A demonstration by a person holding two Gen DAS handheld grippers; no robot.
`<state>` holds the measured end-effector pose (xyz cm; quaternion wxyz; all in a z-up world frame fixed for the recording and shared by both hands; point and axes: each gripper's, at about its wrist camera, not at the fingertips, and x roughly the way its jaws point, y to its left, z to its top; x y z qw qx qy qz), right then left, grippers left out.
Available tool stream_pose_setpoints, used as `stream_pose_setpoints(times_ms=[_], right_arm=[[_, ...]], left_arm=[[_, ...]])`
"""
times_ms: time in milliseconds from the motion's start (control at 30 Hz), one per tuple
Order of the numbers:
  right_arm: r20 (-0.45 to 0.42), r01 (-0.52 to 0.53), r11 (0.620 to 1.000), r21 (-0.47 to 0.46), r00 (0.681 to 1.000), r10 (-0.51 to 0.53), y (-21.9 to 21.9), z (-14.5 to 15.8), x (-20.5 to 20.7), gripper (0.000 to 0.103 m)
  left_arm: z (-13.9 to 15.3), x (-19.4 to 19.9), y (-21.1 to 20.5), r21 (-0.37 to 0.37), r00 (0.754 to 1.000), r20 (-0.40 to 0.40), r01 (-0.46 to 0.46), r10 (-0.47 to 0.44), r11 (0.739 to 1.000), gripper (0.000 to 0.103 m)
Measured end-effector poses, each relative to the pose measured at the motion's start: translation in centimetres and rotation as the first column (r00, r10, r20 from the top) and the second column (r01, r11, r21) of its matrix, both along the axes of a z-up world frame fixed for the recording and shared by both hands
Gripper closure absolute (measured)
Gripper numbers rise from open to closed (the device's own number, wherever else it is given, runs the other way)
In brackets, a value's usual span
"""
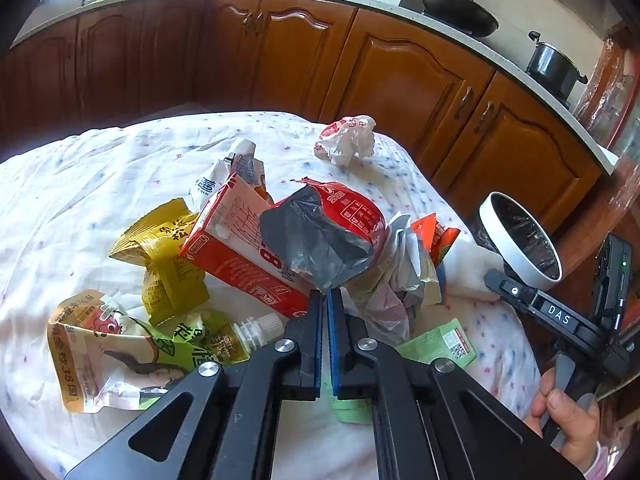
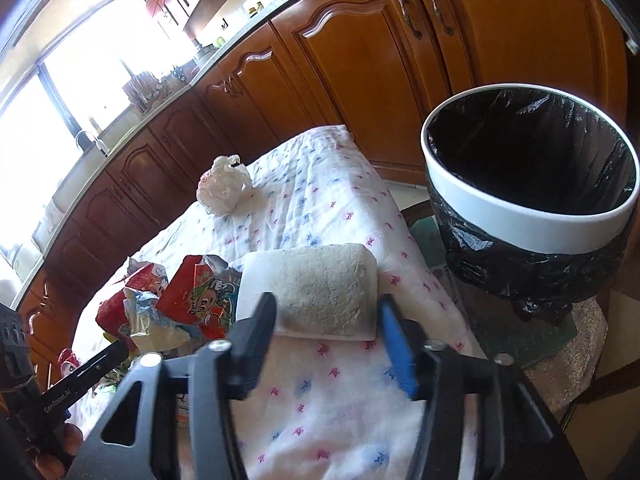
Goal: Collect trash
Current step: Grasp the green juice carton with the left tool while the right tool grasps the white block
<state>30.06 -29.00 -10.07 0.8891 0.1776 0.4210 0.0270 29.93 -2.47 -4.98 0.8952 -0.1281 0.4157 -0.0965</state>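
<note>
Here, on a table covered with a white printed cloth [image 1: 100,168], trash is heaped: one red-and-white carton [image 1: 236,248], one red wrapper [image 1: 332,232] with a dull grey inside, one yellow packet [image 1: 164,256], one pouch [image 1: 132,348] with a screw cap, one green slip [image 1: 440,344], one crumpled white bag [image 1: 346,140] lying apart toward the far edge, and a tangle of further wrappers that cannot be counted. One pale sponge [image 2: 320,292] lies near the table's edge, and one white bin [image 2: 532,184] with a black liner stands beyond that edge. Two grippers are seen. The left gripper [image 1: 326,300] is closed, its blue pads almost together, and the lower edge of the red wrapper is met at its tips; whether the foil is actually pinched cannot be told. The right gripper [image 2: 326,316] is set partly open, with the sponge's near end lying between its fingers; whether the pads press on it cannot be told.
</note>
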Motion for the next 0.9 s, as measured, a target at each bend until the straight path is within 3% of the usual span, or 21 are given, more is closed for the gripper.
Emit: stream_pose_setpoints(times_ms=[167, 367, 433, 533, 567, 633, 700, 900], right_arm=[[0.044, -0.007, 1.000, -0.014, 0.999, 0.008, 0.1, 1.1, -1.1, 0.080], [0.077, -0.031, 0.999, -0.019, 0.996, 0.032, 0.5, 2.6, -2.9, 0.086], [0.082, -0.036, 0.999, -0.011, 0.996, 0.037, 0.7, 2.9, -3.3, 0.086], [0.089, -0.042, 0.999, 0.001, 0.995, 0.042, 0.9, 3.3, -4.3, 0.086], [0.090, -0.043, 0.999, 0.002, 0.995, 0.043, 0.9, 3.4, -4.6, 0.086], [0.091, -0.044, 0.999, 0.008, 0.995, 0.043, 0.9, 3.6, -5.2, 0.086], [0.093, -0.035, 0.999, 0.006, 0.995, 0.035, 0.6, 3.8, -5.8, 0.086], [0.086, 0.002, 1.000, 0.017, 0.996, -0.003, -0.5, 3.9, -7.2, 0.086]], left_arm=[[0.4, -0.5, -0.4, 0.016, 0.999, 0.036, 0.017, -0.018, 1.000, 0.103], [1.8, -2.5, -0.6, 0.024, 0.995, 0.066, 0.069, -0.070, 0.997, 0.103], [1.9, -2.9, -0.6, 0.026, 0.993, 0.062, 0.100, -0.101, 0.995, 0.098], [1.7, -3.2, -0.9, 0.044, 0.985, 0.049, 0.163, -0.165, 0.986, 0.072], [1.6, -3.1, -1.1, 0.052, 0.981, 0.042, 0.187, -0.189, 0.981, 0.052], [1.3, -2.8, -1.5, 0.069, 0.967, 0.033, 0.249, -0.252, 0.966, 0.046], [0.9, -2.0, -1.9, 0.094, 0.949, 0.008, 0.314, -0.316, 0.945, 0.028], [0.5, -0.8, -2.9, 0.125, 0.907, -0.015, 0.420, -0.422, 0.899, 0.028]])
